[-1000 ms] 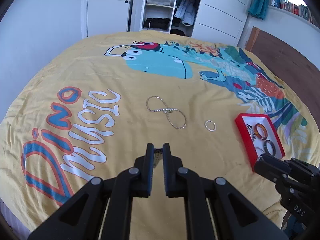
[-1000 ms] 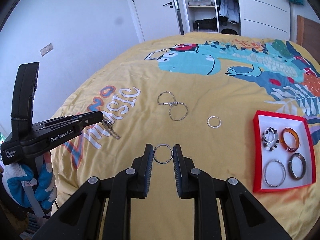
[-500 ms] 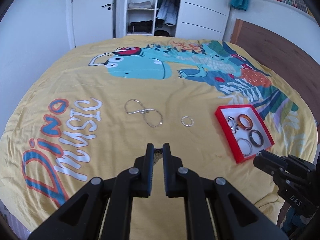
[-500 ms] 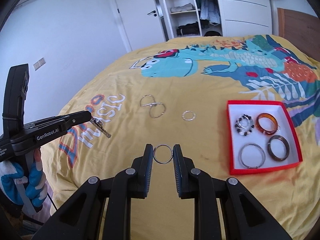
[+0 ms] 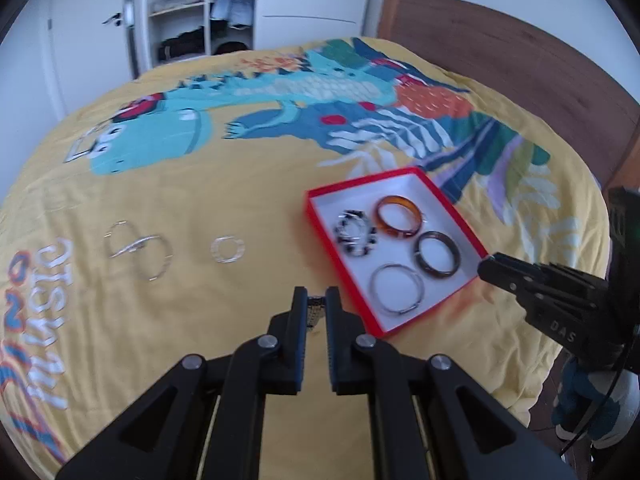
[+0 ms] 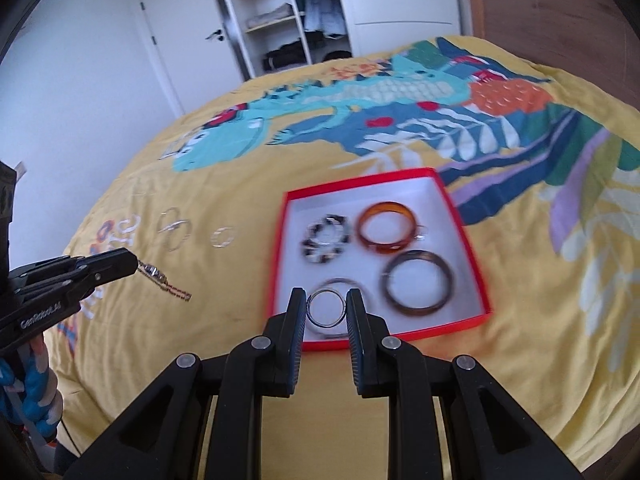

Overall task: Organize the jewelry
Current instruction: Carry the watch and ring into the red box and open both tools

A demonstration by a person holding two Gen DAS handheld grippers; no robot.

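Right gripper jaws clamp a silver ring over the red tray; left gripper jaws pinch a chain bracelet.

Left gripper: swung toward 3 o'clock across the bedspread; the chain bracelet came along clamped.
Right gripper: carried the silver ring from bare bedspread to over the red tray's 6 o'clock edge.
Red tray: shifted from 3 o'clock periphery toward centre in both views.
Loose chain, small ring: slid toward 9 o'clock.
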